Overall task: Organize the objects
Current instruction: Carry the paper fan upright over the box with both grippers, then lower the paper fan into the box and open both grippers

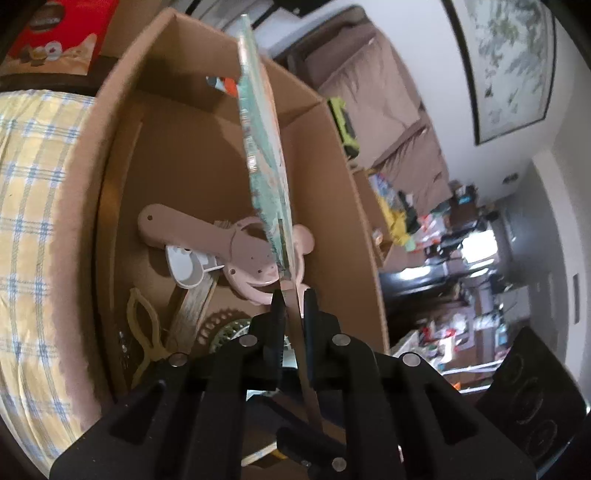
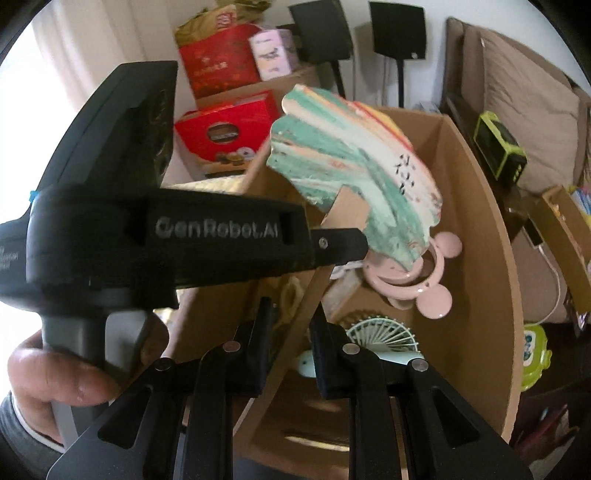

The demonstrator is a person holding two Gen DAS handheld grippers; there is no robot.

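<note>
My left gripper (image 1: 293, 301) is shut on the handle of a flat teal patterned hand fan (image 1: 264, 147), held edge-on above the open cardboard box (image 1: 343, 192). In the right wrist view the same fan (image 2: 354, 173) shows its painted face, with the left gripper (image 2: 347, 245) clamped at its base. My right gripper (image 2: 291, 314) is open and empty, its fingers on either side of the box's near wall (image 2: 295, 332). Inside the box lie a pink mouse-eared handheld fan (image 1: 221, 236) (image 2: 417, 280), a mint green handheld fan (image 2: 380, 339) and yellow scissors (image 1: 147, 332).
A checked yellow cushion (image 1: 33, 221) lies left of the box. Red gift boxes (image 2: 221, 125) stand behind it, a brown sofa (image 2: 517, 92) with a lime green gadget (image 2: 498, 144) to the right. Black speakers (image 2: 397, 29) stand at the back.
</note>
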